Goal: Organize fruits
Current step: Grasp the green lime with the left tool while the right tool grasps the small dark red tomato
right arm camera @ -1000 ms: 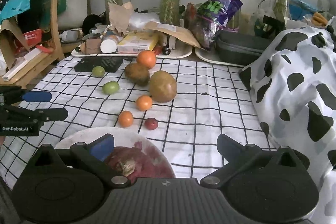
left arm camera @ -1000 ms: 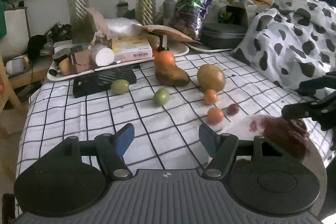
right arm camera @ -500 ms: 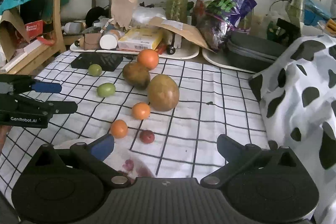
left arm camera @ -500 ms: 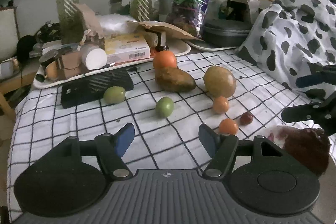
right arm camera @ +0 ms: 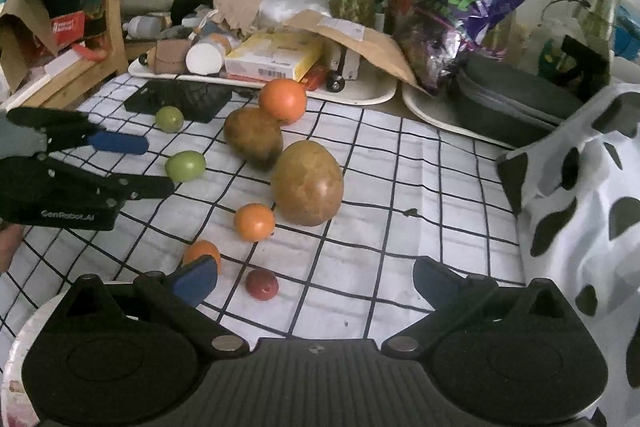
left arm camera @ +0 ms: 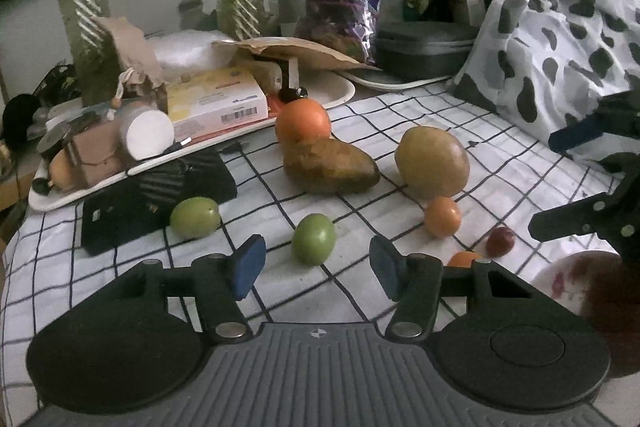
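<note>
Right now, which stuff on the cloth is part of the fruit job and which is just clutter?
Job:
- big orange
- brown mango
- yellow mango
- two small oranges
- two green fruits
- small red fruit
- plate

Clutter:
- black pouch
- tray of boxes
- purple bag
- grey case
- cow-print cloth

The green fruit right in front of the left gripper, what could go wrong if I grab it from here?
1. The green fruit is round and lies loose on the checked cloth; the left gripper, its jaws closing with nothing between them yet, could nudge it so it rolls.
2. The right gripper works close by, so the two may bump near the plate.
</note>
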